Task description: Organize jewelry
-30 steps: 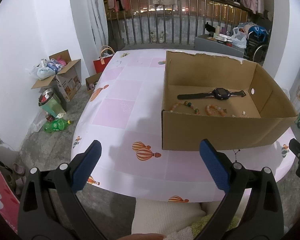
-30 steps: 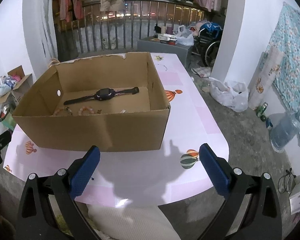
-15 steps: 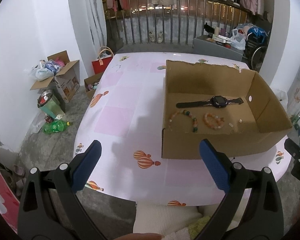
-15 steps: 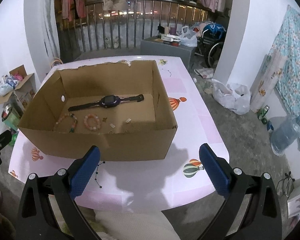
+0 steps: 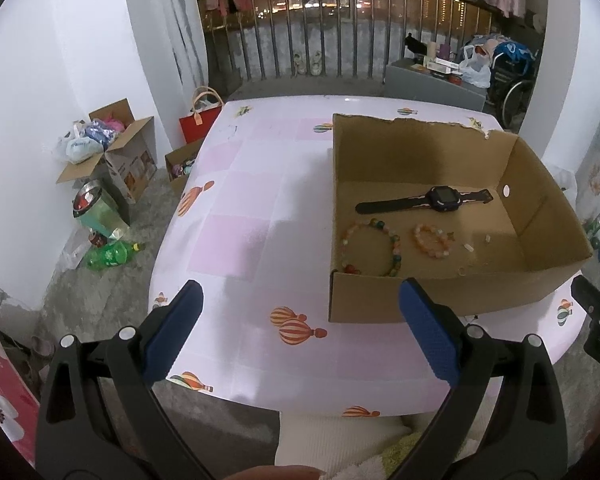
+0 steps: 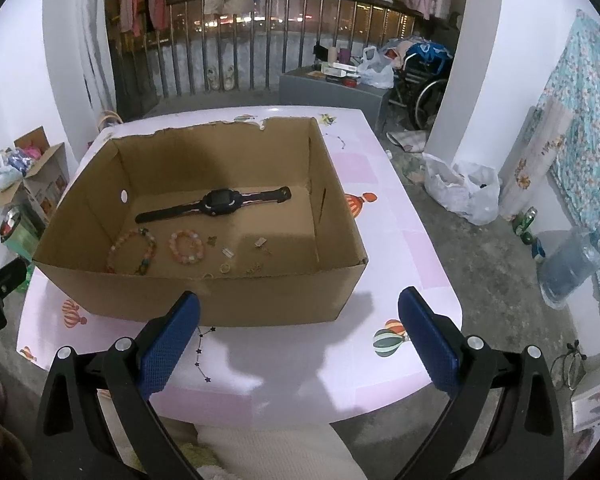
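An open cardboard box (image 5: 548, 208) (image 6: 92, 200) stands on the pink table (image 5: 260, 208) (image 6: 380, 264). On its floor lie a dark watch (image 5: 424, 200) (image 6: 214, 206), a multicoloured bead bracelet (image 5: 394, 246) (image 6: 120, 246), a smaller orange bead bracelet (image 5: 430, 242) (image 6: 186, 246) and several tiny pieces (image 6: 228, 254). A black star chain (image 6: 200, 352) lies on the table just outside the box's near wall. My left gripper (image 5: 298, 340) hangs open above the table's near edge, left of the box. The right gripper (image 6: 298, 340) is open too, in front of the box's near wall. Neither holds anything.
Floor clutter sits left of the table: an open carton (image 5: 116, 156), a red bag (image 5: 200, 120), a green bottle (image 5: 112, 256). Right of the table are a white plastic bag (image 6: 464, 192) and a water jug (image 6: 568, 268). A railing (image 6: 260, 40) runs behind.
Both grippers have risen and drawn back from the table, so the views now look down into the box and more of its floor shows. The jaws stayed open.
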Demonstrator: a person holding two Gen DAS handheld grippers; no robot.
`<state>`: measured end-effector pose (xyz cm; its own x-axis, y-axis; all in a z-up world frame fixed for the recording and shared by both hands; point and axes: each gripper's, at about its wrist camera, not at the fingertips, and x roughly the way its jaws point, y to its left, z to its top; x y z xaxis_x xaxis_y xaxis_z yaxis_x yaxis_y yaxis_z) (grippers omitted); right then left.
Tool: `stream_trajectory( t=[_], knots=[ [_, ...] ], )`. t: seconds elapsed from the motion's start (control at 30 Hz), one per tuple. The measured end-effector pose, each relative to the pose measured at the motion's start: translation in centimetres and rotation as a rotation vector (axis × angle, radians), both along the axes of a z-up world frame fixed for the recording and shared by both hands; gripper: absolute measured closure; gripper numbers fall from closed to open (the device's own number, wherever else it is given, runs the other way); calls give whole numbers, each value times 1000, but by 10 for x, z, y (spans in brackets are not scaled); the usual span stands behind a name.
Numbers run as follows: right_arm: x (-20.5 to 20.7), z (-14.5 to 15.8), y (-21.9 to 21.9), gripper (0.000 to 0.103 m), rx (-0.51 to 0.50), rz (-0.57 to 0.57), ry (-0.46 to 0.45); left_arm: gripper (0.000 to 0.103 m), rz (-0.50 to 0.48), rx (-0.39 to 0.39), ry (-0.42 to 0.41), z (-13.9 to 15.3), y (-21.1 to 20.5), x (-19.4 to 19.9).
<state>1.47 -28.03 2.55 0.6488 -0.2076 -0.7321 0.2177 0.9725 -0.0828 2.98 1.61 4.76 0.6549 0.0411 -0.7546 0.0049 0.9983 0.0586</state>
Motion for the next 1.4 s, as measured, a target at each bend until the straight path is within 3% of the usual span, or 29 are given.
stream_trajectory(
  t=[1.4],
  knots=[
    [-1,-8,0,6,7,-2,32,8,-1,-11,37,-5,1,8]
  ],
)
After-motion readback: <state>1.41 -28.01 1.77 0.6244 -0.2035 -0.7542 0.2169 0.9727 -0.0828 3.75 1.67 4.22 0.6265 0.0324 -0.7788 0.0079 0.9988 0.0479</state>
